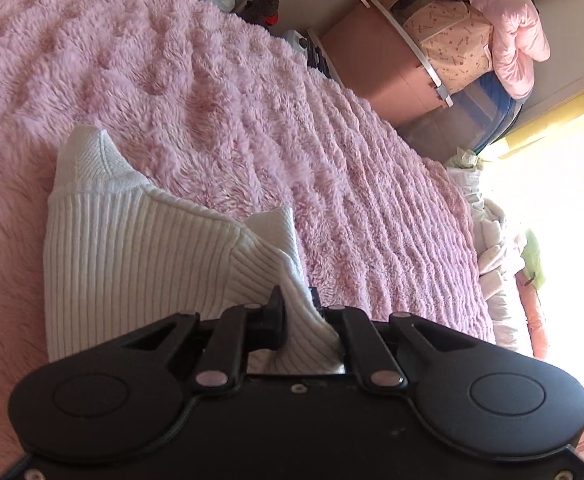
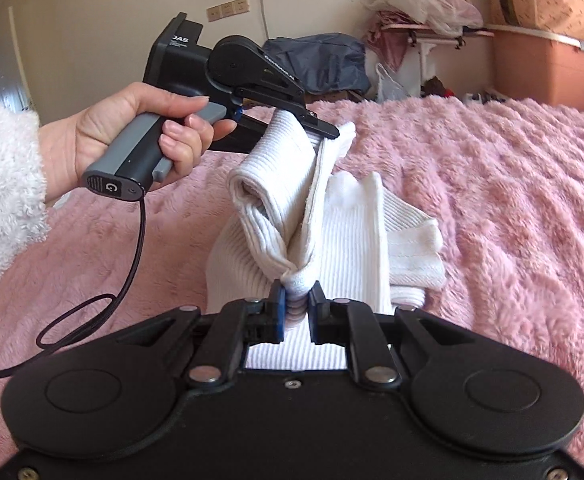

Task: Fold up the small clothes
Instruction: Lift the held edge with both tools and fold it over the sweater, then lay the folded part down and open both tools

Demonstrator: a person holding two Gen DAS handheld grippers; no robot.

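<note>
Now both my grippers pinch the white ribbed socks: right gripper clamps the near end, left gripper the far end raised above; I'd lower evenly onto the pink fleece blanket

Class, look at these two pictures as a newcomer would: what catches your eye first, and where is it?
First, the white ribbed sock stretched in mid-air between the two claws: the left claw pinches its upper end, the right claw its lower end. Behind spreads the fluffy pink blanket covering the bed.
</note>
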